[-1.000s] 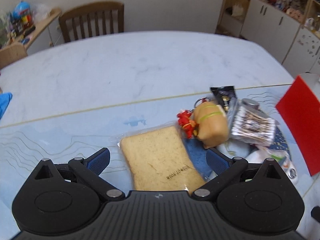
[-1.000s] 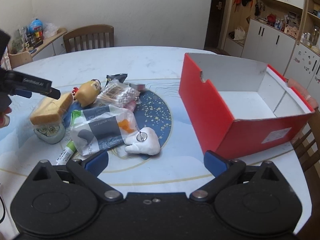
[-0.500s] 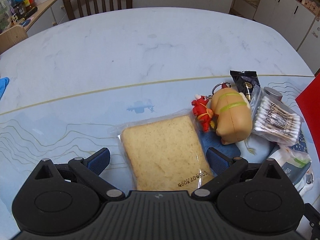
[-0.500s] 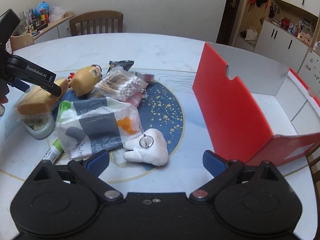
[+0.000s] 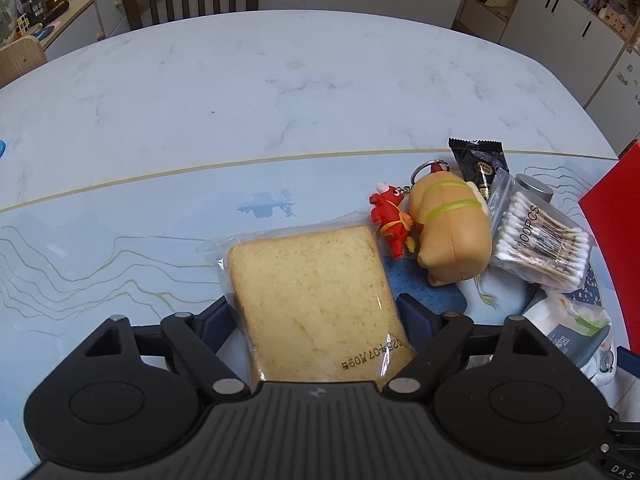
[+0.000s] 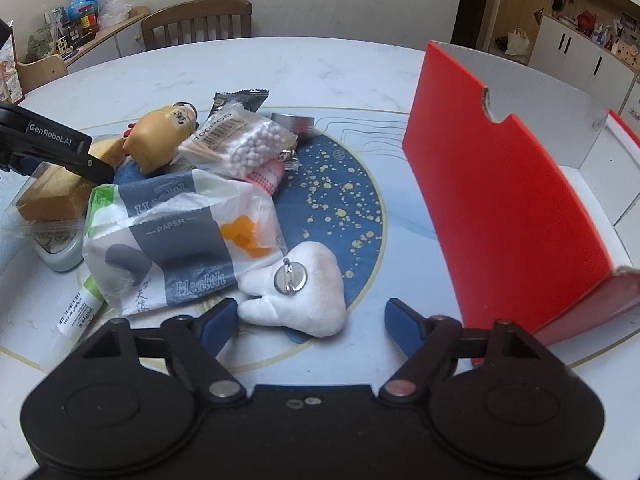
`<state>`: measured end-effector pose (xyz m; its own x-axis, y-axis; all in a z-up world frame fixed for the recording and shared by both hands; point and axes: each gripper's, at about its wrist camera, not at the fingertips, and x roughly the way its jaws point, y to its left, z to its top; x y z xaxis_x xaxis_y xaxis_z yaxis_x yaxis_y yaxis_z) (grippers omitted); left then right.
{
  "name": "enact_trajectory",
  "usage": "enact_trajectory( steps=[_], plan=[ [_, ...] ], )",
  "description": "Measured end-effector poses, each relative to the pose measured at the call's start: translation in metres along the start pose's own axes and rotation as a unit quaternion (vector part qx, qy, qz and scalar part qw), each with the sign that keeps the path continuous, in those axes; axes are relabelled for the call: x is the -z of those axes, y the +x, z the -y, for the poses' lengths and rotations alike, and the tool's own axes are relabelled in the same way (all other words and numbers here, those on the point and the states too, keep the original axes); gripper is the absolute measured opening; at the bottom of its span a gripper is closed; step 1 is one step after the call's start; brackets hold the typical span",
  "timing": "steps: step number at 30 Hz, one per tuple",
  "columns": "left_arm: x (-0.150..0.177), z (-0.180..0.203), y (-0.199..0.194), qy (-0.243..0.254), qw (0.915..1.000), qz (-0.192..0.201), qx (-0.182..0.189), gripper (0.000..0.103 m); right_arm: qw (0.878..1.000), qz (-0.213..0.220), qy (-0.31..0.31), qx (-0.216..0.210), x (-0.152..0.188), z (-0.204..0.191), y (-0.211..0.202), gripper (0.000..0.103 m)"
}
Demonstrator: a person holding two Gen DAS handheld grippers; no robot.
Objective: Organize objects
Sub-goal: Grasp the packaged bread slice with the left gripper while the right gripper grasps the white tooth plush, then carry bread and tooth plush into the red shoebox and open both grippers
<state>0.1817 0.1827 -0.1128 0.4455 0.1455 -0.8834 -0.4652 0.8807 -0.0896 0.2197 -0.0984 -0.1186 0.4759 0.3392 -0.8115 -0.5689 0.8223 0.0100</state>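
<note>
My left gripper (image 5: 316,316) jaws, just closing, pinch wrapped bread (image 5: 316,300); right gripper (image 6: 310,320) jaws, narrowing, straddle white plush tooth (image 6: 304,292), not touching.

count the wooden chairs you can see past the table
2. One wooden chair stands at the table's far edge. Part of a lighter chair shows at the left, beside the sideboard. Others may be hidden outside the frame.

We are closing our left claw (image 5: 316,320) around the wrapped bread slice (image 5: 316,300), and closing our right claw (image 6: 308,320), lowered, toward the white tooth plush (image 6: 298,296).
</note>
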Motion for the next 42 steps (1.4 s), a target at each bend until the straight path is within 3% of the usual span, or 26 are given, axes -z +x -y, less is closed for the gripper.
enact_trajectory(
  steps=[5,14,23,32,42],
  plan=[
    [0.002,-0.001,-0.004,0.004,1.0000,0.005,-0.001,0.082,1.000,0.001,-0.006,-0.013,-0.003,-0.003,-0.001,0.055],
    [0.008,0.001,-0.021,0.008,0.9999,0.013,0.000,0.081,1.000,0.011,0.008,-0.017,-0.003,0.005,-0.017,0.054],
    [0.018,0.012,-0.066,0.010,0.9994,0.020,0.029,0.081,0.998,0.027,0.026,-0.044,-0.006,0.022,-0.062,0.054],
    [0.026,0.064,-0.115,0.048,0.9966,0.035,0.056,0.081,0.997,0.044,0.018,-0.065,-0.018,0.043,-0.104,0.054],
    [0.019,0.148,-0.132,0.074,0.9917,0.042,0.096,0.081,0.996,0.063,0.020,-0.062,-0.036,0.103,-0.123,0.054]
  ],
)
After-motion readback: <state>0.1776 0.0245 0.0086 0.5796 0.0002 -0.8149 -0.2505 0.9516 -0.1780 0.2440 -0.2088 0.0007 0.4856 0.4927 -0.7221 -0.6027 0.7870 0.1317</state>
